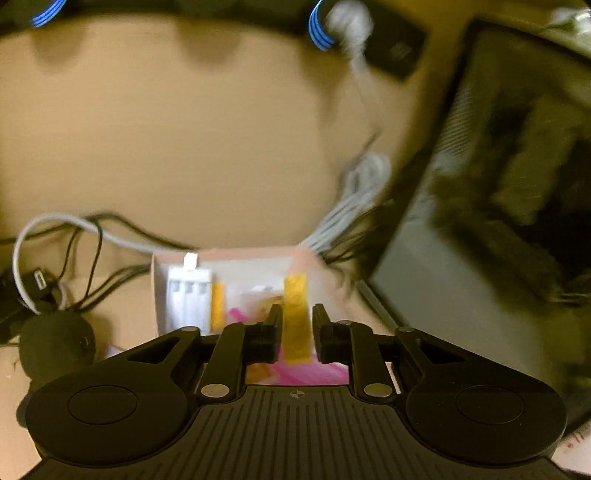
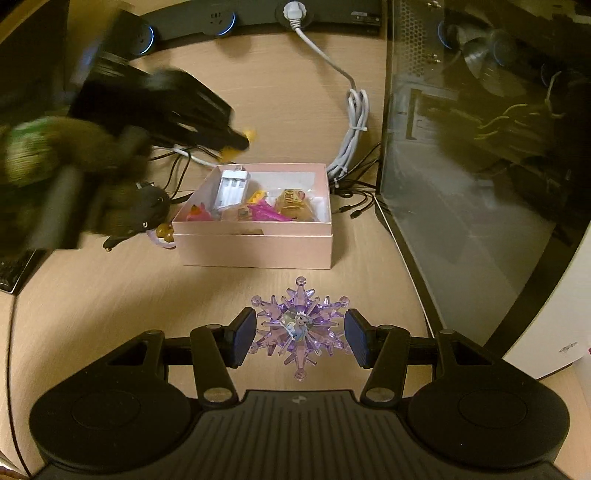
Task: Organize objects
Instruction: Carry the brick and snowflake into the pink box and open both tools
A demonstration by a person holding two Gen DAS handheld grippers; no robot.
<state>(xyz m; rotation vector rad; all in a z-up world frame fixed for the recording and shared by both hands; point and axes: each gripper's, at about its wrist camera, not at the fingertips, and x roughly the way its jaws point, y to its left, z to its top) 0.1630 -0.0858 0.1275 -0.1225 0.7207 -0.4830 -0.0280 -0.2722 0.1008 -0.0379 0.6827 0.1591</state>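
The translucent purple plastic snowflake ornament (image 2: 300, 328) lies on the bench's near edge before the pink cardboard box (image 2: 255, 247), bracketed untouched by the wide right tool (image 2: 300, 338). It is judged light, rigid, brittle-spiked; its sturdier centre should be gripped. A yellow strip (image 1: 295, 317) sits between the narrow left tool's (image 1: 297, 328) fingers; contact cannot be told.

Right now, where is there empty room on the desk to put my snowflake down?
Bare desk lies between the pink box and the snowflake, and behind the box up to the power strip. It is crowded left of the box and by the white cables beside the computer case.
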